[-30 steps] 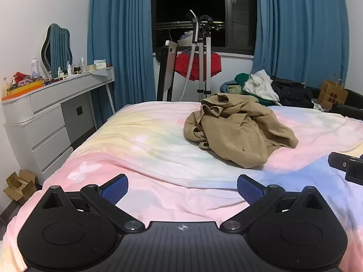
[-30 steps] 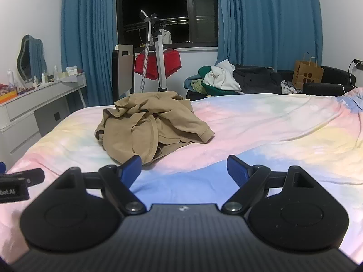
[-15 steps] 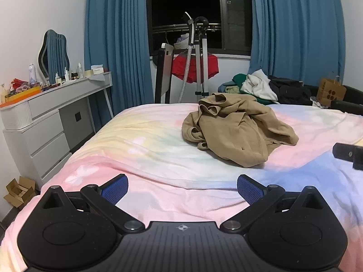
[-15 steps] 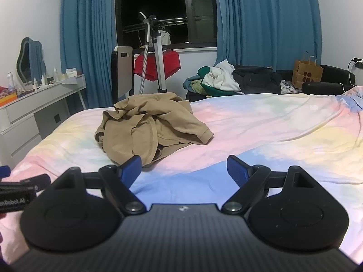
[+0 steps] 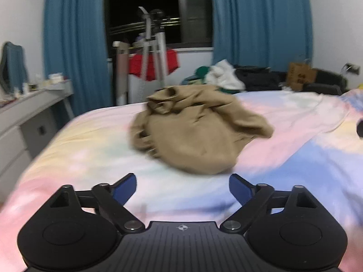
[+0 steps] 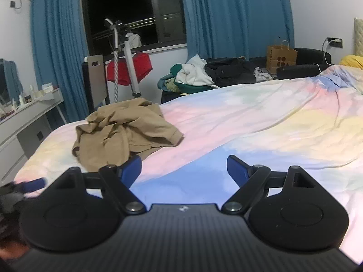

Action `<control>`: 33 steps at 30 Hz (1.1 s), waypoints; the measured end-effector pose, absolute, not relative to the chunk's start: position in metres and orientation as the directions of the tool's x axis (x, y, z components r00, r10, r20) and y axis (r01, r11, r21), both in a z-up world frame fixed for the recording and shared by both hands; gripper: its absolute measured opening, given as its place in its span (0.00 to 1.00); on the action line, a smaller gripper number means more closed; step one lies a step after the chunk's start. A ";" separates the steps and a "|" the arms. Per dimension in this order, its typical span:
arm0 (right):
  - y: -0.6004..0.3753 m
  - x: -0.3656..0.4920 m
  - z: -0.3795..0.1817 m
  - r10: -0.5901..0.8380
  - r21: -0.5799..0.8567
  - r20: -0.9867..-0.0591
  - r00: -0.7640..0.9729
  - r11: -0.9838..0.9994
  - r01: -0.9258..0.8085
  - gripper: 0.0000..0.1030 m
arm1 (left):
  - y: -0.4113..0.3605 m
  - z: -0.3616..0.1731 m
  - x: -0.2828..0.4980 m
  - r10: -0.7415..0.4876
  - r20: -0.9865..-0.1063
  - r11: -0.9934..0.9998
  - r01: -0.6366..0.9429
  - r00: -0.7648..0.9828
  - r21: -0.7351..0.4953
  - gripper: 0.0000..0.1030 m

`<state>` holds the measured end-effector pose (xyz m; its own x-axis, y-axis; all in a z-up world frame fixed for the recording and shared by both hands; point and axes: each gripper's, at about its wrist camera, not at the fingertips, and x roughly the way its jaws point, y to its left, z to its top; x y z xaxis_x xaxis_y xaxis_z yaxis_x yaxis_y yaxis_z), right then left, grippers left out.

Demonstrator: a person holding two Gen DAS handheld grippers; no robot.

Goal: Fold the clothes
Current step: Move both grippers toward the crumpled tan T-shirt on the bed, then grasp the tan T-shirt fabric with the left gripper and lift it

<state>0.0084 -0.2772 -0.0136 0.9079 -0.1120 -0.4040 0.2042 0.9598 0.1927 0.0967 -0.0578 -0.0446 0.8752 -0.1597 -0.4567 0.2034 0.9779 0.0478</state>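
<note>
Ahead, crumpled tan garment (image 5: 199, 131) on bed (image 5: 295, 158), beyond both spread, empty fingers (image 5: 124, 187).

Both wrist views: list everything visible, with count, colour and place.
crumpled garment: one, tan, on the bed, unfolded.
bedspread: one, pastel pink, blue and yellow, covering the bed.
curtains: two, blue, flanking the dark window.
garment steamer stand: one, silver, by the window, red clothing hung on it.
clothes pile: one, white, green and black, beyond the bed.
paper bag: one, brown, far right.
dresser: one, white, left wall.
left gripper: black, blue pads, jaws open.
right gripper: same, jaws open.
</note>
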 end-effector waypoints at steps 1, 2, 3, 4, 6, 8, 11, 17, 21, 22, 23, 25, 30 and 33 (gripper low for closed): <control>-0.283 0.010 -0.015 -0.120 0.203 -0.400 0.909 0.955 0.215 0.81 | -0.064 -0.047 0.109 -0.166 -0.453 0.980 0.198 0.876 0.022 0.81; -0.290 0.012 -0.016 -0.129 0.213 -0.395 0.910 0.950 0.228 0.81 | -0.071 -0.051 0.121 -0.173 -0.456 0.981 0.194 0.873 0.000 0.80; -0.297 0.014 -0.018 -0.139 0.223 -0.390 0.910 0.945 0.240 0.81 | -0.077 -0.056 0.133 -0.179 -0.459 0.981 0.191 0.870 -0.022 0.79; -0.304 0.016 -0.020 -0.151 0.230 -0.393 0.907 0.939 0.256 0.81 | -0.084 -0.060 0.145 -0.185 -0.468 0.981 0.190 0.864 -0.036 0.76; -0.318 0.020 -0.027 -0.161 0.262 -0.406 0.900 0.923 0.283 0.81 | -0.084 -0.063 0.156 -0.179 -0.469 0.983 0.172 0.865 -0.058 0.71; -0.332 0.026 -0.035 -0.167 0.296 -0.424 0.890 0.903 0.311 0.81 | -0.083 -0.066 0.165 -0.172 -0.469 0.985 0.153 0.866 -0.080 0.57; -0.350 0.036 -0.044 -0.186 0.323 -0.449 0.874 0.878 0.353 0.81 | -0.082 -0.069 0.180 -0.162 -0.470 0.986 0.123 0.868 -0.113 0.29; -0.361 0.049 -0.051 -0.222 0.337 -0.431 0.874 0.859 0.385 0.81 | -0.072 -0.067 0.196 -0.151 -0.454 0.981 0.076 0.878 -0.180 0.03; -0.350 0.046 -0.047 -0.207 0.326 -0.391 0.897 0.880 0.345 0.81 | -0.036 -0.027 0.158 -0.178 -0.373 0.968 0.093 0.911 -0.235 0.02; -0.345 0.045 -0.044 -0.206 0.311 -0.376 0.903 0.891 0.332 0.81 | -0.027 -0.016 0.148 -0.183 -0.352 0.964 0.098 0.918 -0.248 0.02; -0.340 0.044 -0.042 -0.204 0.295 -0.362 0.910 0.901 0.319 0.81 | -0.018 -0.006 0.138 -0.189 -0.331 0.960 0.103 0.925 -0.261 0.02; -0.333 0.041 -0.037 -0.196 0.276 -0.336 0.921 0.915 0.295 0.81 | 0.002 0.016 0.120 -0.197 -0.284 0.951 0.112 0.938 -0.289 0.02; -0.319 0.030 -0.026 -0.171 0.246 -0.292 0.941 0.937 0.247 0.81 | 0.069 0.075 0.075 -0.186 -0.160 0.913 0.110 0.969 -0.394 0.02; -0.312 0.024 -0.022 -0.142 0.248 -0.296 0.945 0.943 0.220 0.81 | 0.113 0.092 0.060 -0.103 -0.118 0.895 0.040 0.988 -0.444 0.02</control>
<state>0.0238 -0.3121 -0.0217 0.9446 -0.1424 -0.2956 0.2199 0.9434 0.2483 0.0598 0.1129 0.0925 0.9876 -0.1027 -0.1185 0.0398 0.8949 -0.4444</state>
